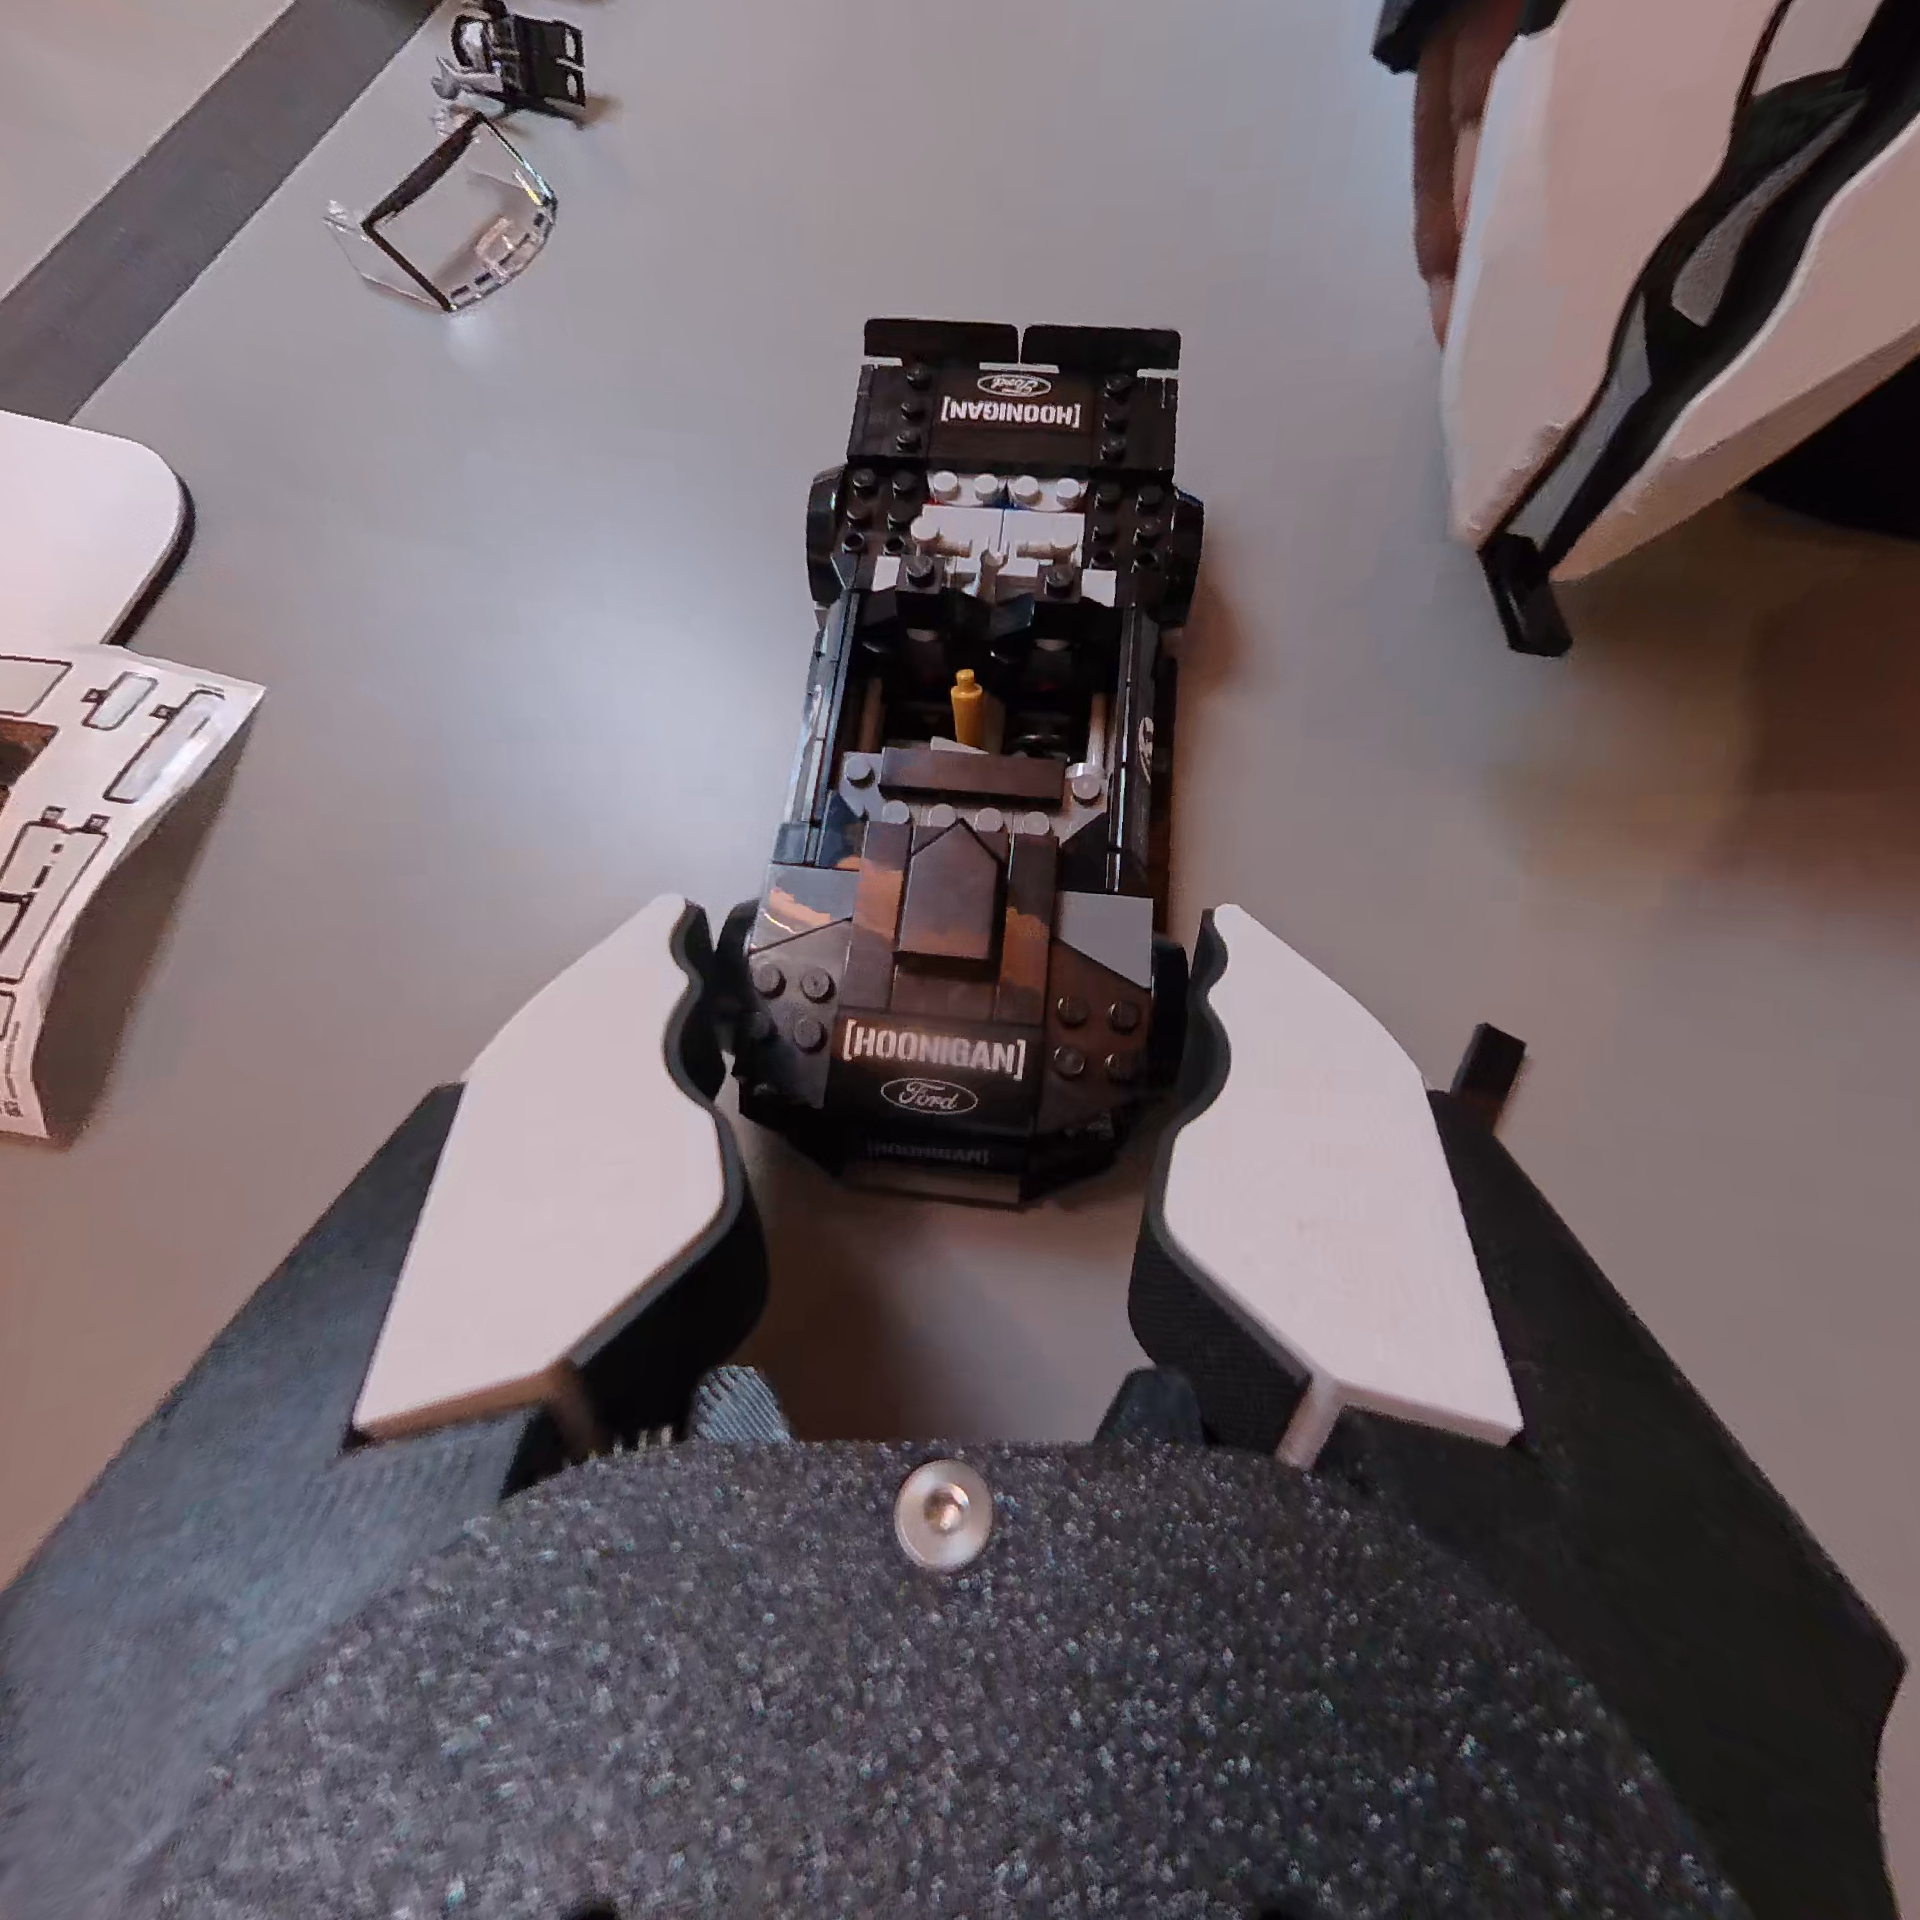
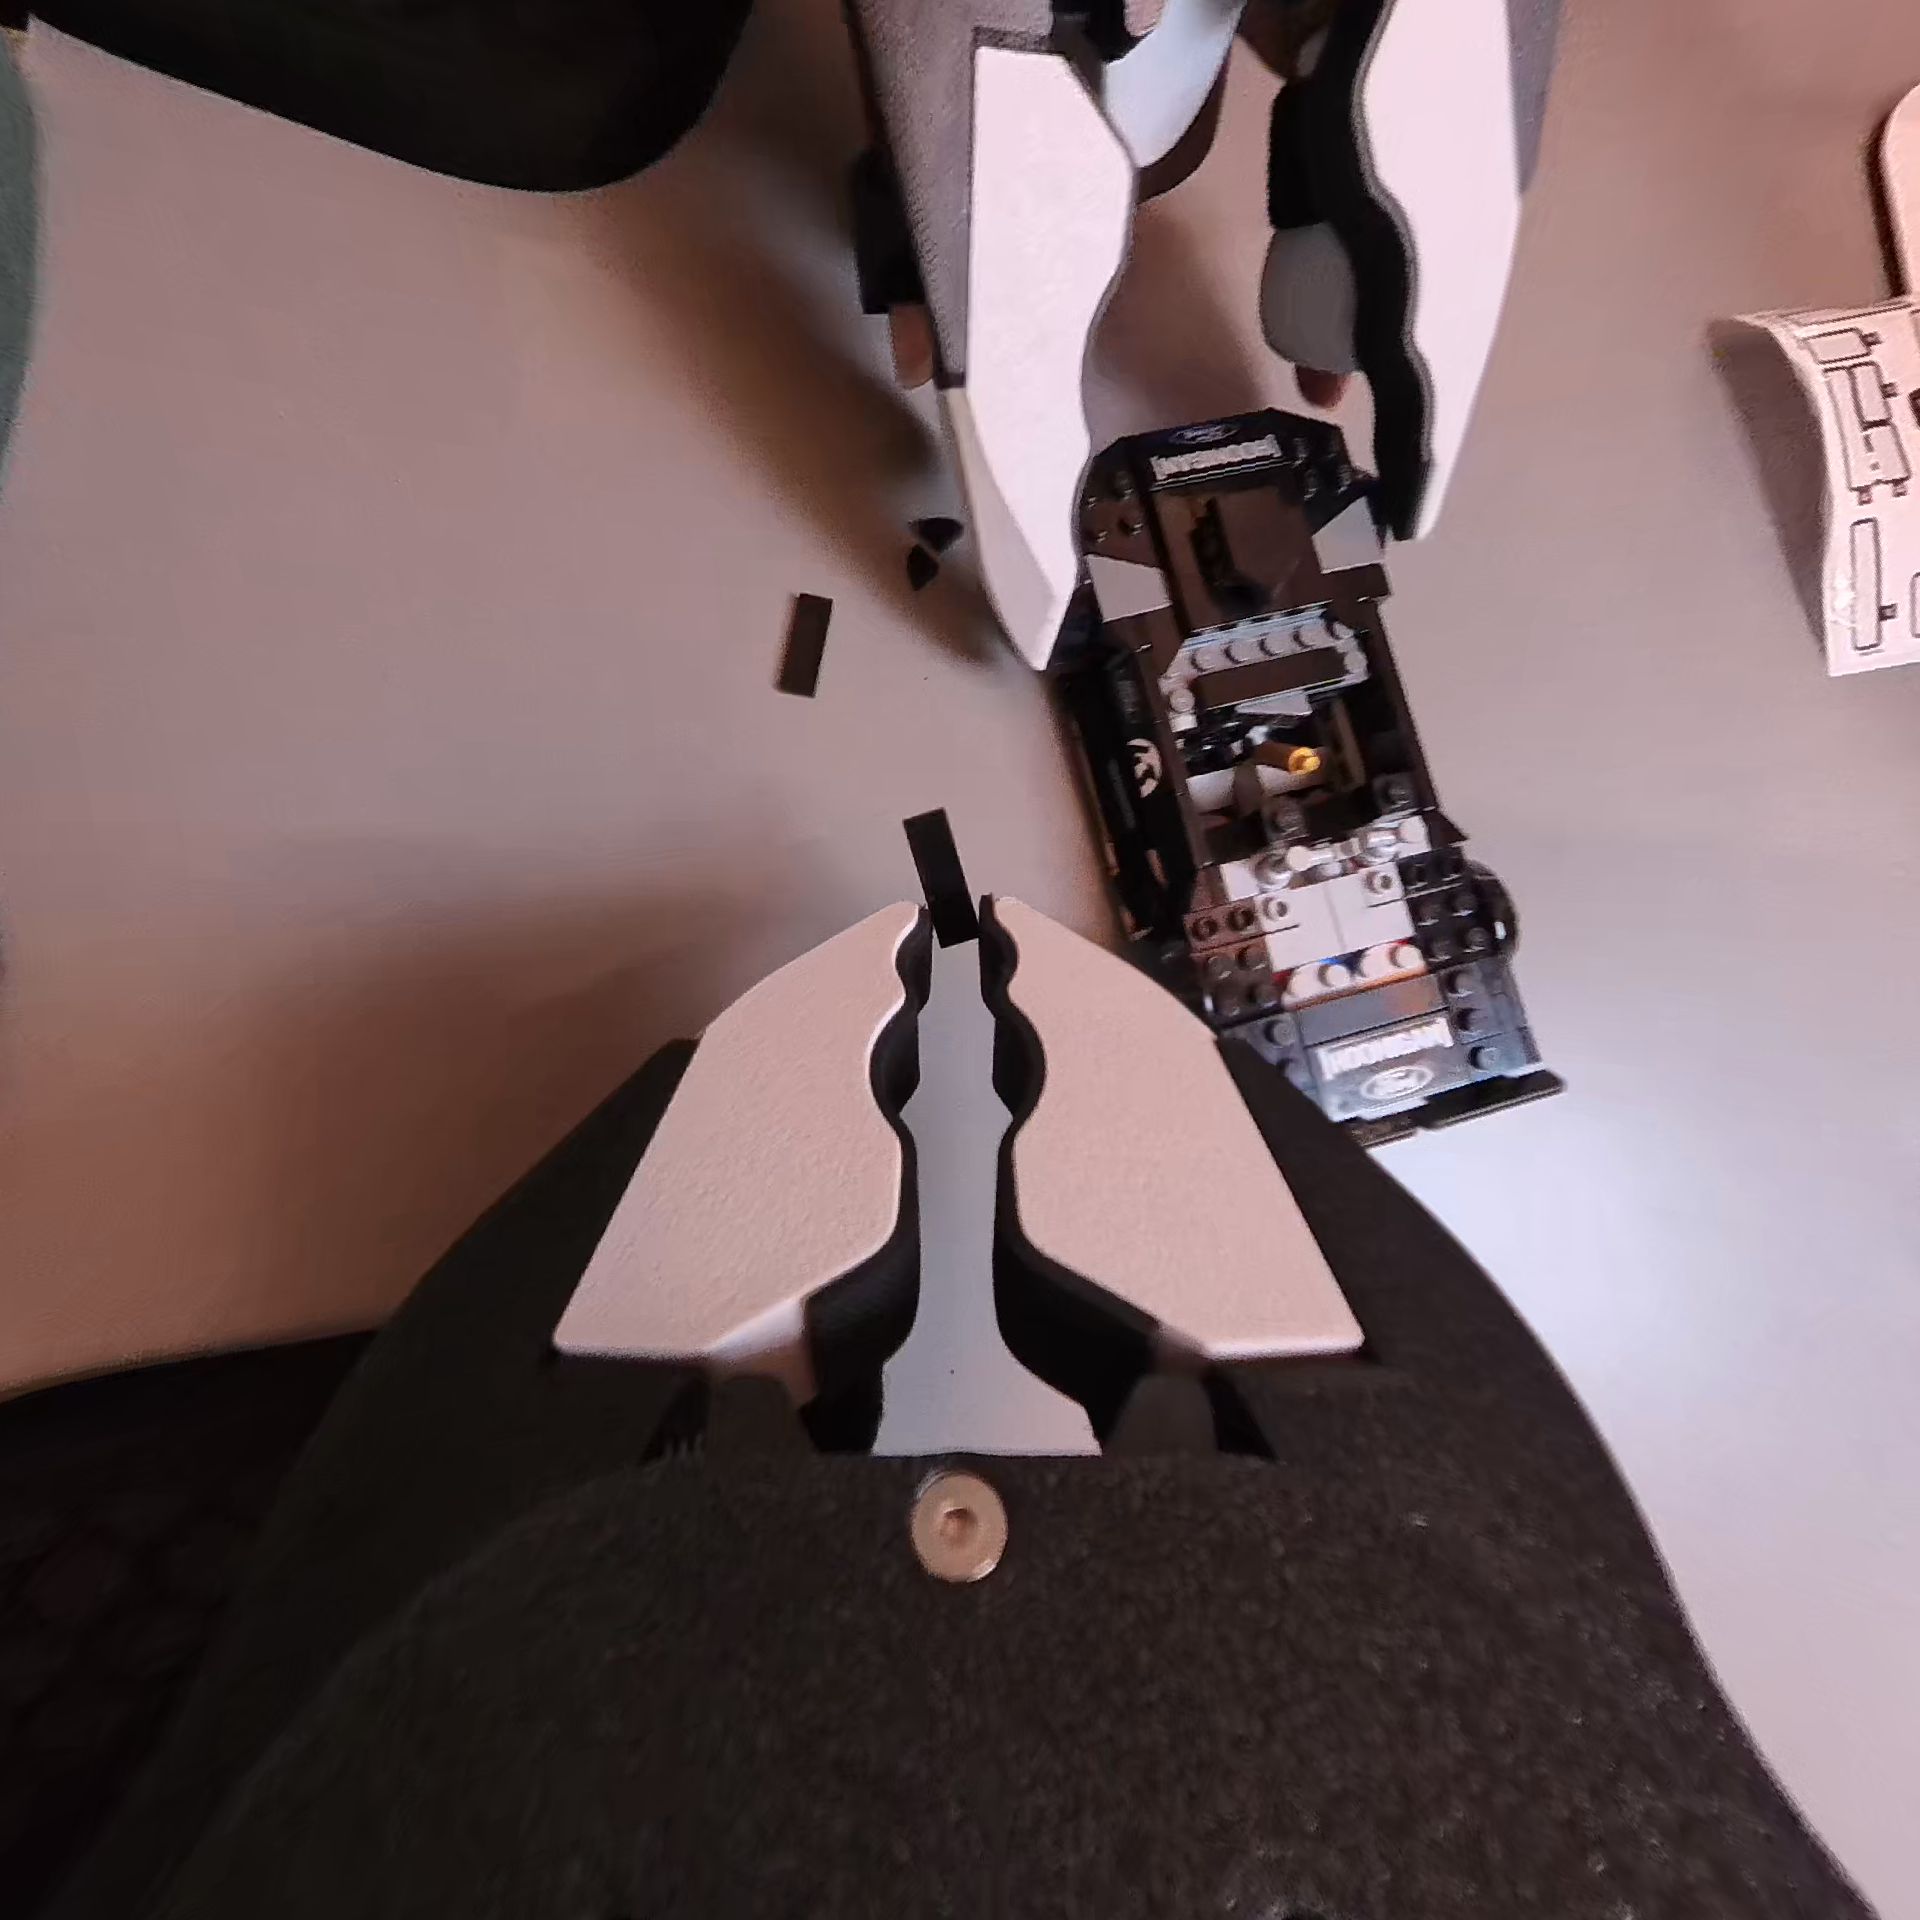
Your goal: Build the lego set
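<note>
The black lego car (image 1: 977, 748) stands on the grey table (image 1: 520, 623), roofless, with a yellow lever in its cabin. My left gripper (image 1: 951, 966) straddles the car's near end, with its fingers (image 1: 582, 1143) against the wheels on both sides. In the right wrist view, the car (image 2: 1278, 769) lies lengthwise with the left gripper's fingers (image 2: 1018, 416) clamped on its far end. My right gripper (image 2: 954, 914) is shut on a small black tile (image 2: 948, 873), held upright at the fingertips left of the car's near end.
A clear windscreen piece (image 1: 457, 218) and a black sub-assembly (image 1: 520, 52) lie at the far left. A sticker sheet (image 1: 94, 862) and a white board (image 1: 73, 520) are on the left. Loose black pieces (image 2: 802, 644) (image 2: 928, 551) lie left of the car.
</note>
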Demonstrator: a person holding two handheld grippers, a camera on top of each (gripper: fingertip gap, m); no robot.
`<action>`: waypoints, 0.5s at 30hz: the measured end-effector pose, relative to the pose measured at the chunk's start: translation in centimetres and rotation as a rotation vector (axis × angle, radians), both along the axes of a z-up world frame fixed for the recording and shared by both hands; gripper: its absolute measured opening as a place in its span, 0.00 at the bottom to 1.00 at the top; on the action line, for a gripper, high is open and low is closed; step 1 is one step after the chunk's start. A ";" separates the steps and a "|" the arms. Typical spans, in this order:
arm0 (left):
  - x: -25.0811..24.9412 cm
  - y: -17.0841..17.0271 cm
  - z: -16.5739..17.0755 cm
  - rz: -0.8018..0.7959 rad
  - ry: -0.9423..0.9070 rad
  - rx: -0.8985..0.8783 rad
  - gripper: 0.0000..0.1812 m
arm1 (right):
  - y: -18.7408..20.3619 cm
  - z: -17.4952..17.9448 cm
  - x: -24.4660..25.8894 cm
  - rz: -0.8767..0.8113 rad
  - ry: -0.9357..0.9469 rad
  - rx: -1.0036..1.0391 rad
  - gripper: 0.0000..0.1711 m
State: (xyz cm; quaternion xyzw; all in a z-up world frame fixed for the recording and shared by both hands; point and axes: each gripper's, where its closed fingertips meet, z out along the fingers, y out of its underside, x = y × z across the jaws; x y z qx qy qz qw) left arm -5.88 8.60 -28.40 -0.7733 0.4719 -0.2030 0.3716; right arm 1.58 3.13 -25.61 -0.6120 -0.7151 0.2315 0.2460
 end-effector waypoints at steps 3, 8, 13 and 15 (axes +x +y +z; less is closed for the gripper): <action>0.1 -0.4 0.0 0.031 0.016 -0.009 0.48 | 0.5 0.2 -0.2 -0.004 0.002 0.015 0.05; 0.1 -1.3 0.0 0.039 0.037 -0.017 0.48 | 1.2 0.7 -0.3 -0.011 0.001 0.039 0.05; 0.4 -1.9 0.3 0.025 0.013 -0.022 0.46 | 1.9 0.8 -0.1 -0.024 -0.005 0.058 0.05; 0.5 -2.0 0.4 0.020 0.003 -0.025 0.45 | 2.4 0.9 -0.1 -0.028 -0.011 0.071 0.05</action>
